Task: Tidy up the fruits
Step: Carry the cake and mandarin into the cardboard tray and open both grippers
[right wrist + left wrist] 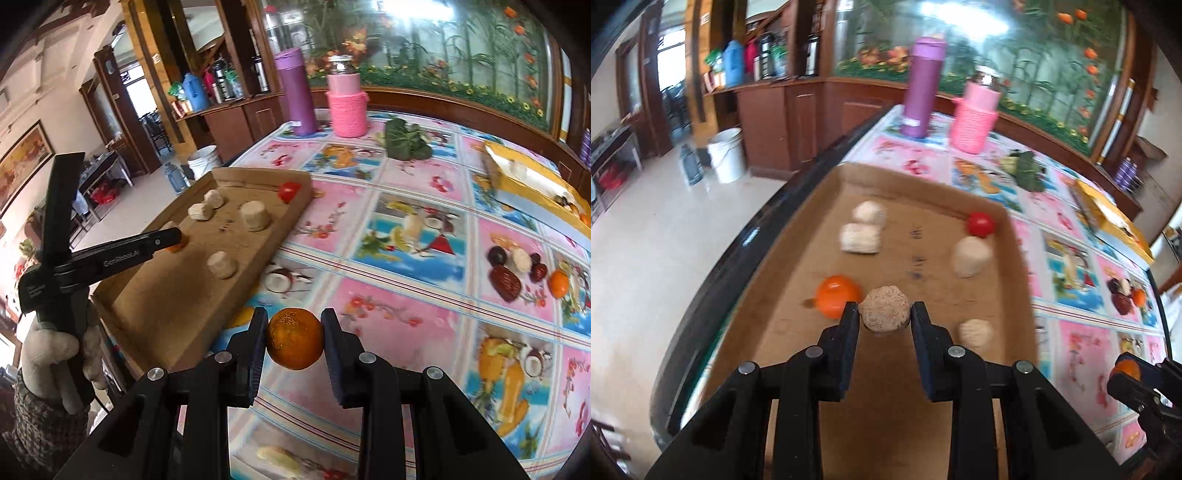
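Your table [388, 258], under a fruit-print cloth, carries a shallow cardboard tray [798, 236] at its left edge. In the tray: pale foam-netted fruits [971, 256], an orange fruit [836, 301], a small red one [980, 223]. Your left gripper [884, 314] is clamped on a speckled brown round fruit [885, 310] over the tray. Your right gripper [294, 338] is clamped on a tangerine [294, 339] above the cloth, just beside the tray. Loose dates and fruit [524, 266] lie far right.
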The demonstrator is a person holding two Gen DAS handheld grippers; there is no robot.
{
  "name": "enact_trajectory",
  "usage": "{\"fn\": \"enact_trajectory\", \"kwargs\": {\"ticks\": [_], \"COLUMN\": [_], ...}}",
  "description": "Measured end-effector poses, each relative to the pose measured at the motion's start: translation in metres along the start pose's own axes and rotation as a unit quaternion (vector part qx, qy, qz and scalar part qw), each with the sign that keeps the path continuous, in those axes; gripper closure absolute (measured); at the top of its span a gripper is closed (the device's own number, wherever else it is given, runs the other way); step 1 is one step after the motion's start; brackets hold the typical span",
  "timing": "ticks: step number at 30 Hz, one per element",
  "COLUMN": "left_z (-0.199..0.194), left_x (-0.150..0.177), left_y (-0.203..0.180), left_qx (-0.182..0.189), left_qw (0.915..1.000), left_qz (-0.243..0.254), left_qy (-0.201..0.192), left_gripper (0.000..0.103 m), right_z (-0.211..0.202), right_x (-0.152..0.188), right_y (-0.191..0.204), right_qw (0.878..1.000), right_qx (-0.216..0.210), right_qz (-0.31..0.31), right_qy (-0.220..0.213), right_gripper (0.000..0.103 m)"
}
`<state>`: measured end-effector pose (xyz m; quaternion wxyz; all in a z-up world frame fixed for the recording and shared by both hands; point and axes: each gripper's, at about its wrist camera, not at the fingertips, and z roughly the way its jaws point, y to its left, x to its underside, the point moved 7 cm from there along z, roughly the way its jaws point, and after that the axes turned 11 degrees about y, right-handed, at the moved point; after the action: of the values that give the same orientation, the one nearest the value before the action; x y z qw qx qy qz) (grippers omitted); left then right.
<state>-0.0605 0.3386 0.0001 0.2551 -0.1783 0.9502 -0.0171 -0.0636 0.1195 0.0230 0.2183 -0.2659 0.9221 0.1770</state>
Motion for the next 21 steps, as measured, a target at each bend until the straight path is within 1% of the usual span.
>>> {"fn": "enact_trajectory", "kwargs": {"ticks": [3, 6, 9, 11, 17, 21], "left_z": [0.005, 0.008, 0.013, 0.016, 0.018, 0.016], "left_x": [0.002, 0.003, 0.003, 0.003, 0.002, 0.001], "left_y": [0.021, 0.03, 0.035, 0.035, 0.033, 0.033], "left_qx": [-0.011, -0.016, -0.015, -0.012, -0.004, -0.001], "left_qw": [0.9998, 0.9997, 0.9997, 0.9996, 0.9997, 0.9997], "left_qz": [-0.014, -0.018, -0.017, -0.017, -0.019, -0.022], "left_qy": [0.007, 0.01, 0.014, 0.016, 0.015, 0.013], "left_gripper": [0.075, 0.075, 0.075, 0.075, 0.075, 0.074], "right_z": [0.016, 0.037, 0.058, 0.074, 0.107, 0.117], "right_x": [-0.012, -0.022, -0.027, -0.029, -0.03, -0.03], "right_y": [0.039, 0.071, 0.094, 0.105, 0.111, 0.108], "right_qw": [0.999, 0.997, 0.995, 0.994, 0.992, 0.992], "right_qx": [-0.014, -0.024, -0.029, -0.025, -0.019, -0.014], "right_qz": [-0.037, -0.068, -0.09, -0.101, -0.108, -0.109], "right_qy": [0.004, 0.011, 0.025, 0.036, 0.065, 0.069], "right_gripper": [0.071, 0.071, 0.071, 0.07, 0.07, 0.07]}}
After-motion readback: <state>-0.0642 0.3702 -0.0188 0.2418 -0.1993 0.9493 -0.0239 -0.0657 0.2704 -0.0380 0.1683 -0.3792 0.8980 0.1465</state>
